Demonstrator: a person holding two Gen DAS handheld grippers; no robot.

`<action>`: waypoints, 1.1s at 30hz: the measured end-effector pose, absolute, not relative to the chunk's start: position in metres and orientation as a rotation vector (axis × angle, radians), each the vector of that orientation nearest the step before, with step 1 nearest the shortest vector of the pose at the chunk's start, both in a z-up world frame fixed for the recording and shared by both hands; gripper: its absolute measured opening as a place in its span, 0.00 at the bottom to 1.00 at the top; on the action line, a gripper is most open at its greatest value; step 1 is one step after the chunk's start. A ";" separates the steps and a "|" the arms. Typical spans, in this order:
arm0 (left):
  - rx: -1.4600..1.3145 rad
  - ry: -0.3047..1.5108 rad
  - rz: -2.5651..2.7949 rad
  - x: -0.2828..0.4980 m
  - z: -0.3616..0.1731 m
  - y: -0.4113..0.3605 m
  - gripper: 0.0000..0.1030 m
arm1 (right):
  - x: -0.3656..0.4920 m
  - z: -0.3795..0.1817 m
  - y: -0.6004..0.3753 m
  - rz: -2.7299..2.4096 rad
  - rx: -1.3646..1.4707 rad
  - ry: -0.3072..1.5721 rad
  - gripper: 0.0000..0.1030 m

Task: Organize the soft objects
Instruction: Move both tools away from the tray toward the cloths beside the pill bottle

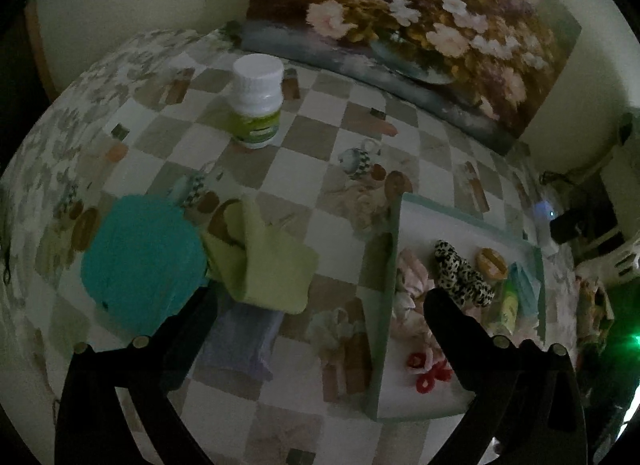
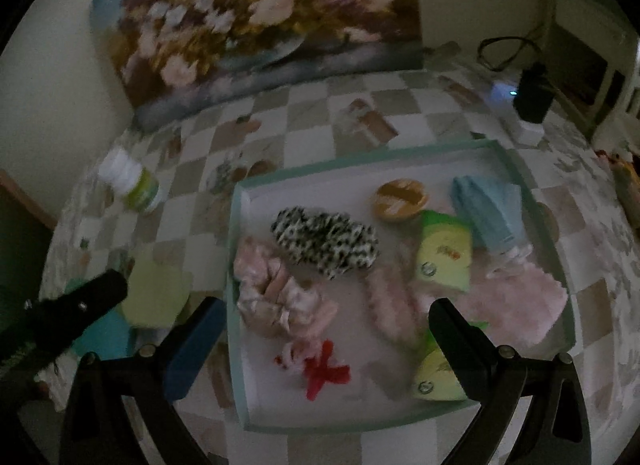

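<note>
The tray [image 2: 240, 225] is the landmark. Inside it, soft things crowd the middle and right: spotted scrunchie [image 2: 326, 239], pink scrunchie [image 2: 280, 297], red ties [image 2: 326, 375], green packs [image 2: 444, 251], blue mask [image 2: 488, 211] and pink cloth [image 2: 516, 305]. Bare floor shows only along the tray's far wall and its near left corner. Left of the tray the counter [image 1: 320, 161] lies open as a wide checkered strip — past it sit the yellow cloth [image 1: 268, 265], teal cloth [image 1: 140, 261] and lilac cloth [image 1: 240, 337], bunched together. Beyond those stands the bottle [image 1: 258, 101], alone. The painting [image 1: 400, 25] walls off the counter's far side — no passage there.
</note>
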State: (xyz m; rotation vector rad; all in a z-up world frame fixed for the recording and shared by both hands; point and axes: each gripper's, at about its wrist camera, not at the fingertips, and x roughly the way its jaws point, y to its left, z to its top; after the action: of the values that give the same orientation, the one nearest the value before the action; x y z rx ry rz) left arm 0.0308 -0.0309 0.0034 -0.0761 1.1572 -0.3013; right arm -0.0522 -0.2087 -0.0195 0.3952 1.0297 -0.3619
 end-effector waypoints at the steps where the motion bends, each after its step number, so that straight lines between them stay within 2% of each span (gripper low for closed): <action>1: -0.075 1.158 -0.297 0.029 0.002 -0.029 1.00 | -0.051 -0.021 -0.206 -0.358 0.385 1.037 1.00; 18: -0.153 1.211 -0.138 0.012 -0.017 0.026 1.00 | -0.045 -0.032 -0.199 -0.308 0.363 1.049 1.00; 33: -0.220 1.385 -0.053 0.019 -0.058 0.041 0.99 | -0.031 -0.021 -0.189 -0.173 0.396 0.965 1.00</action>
State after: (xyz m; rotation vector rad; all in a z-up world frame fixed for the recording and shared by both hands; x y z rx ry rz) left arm 0.0189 0.0411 -0.0580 -0.2201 1.3852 -0.0532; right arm -0.0307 -0.1885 -0.0207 0.3960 0.9647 -0.1728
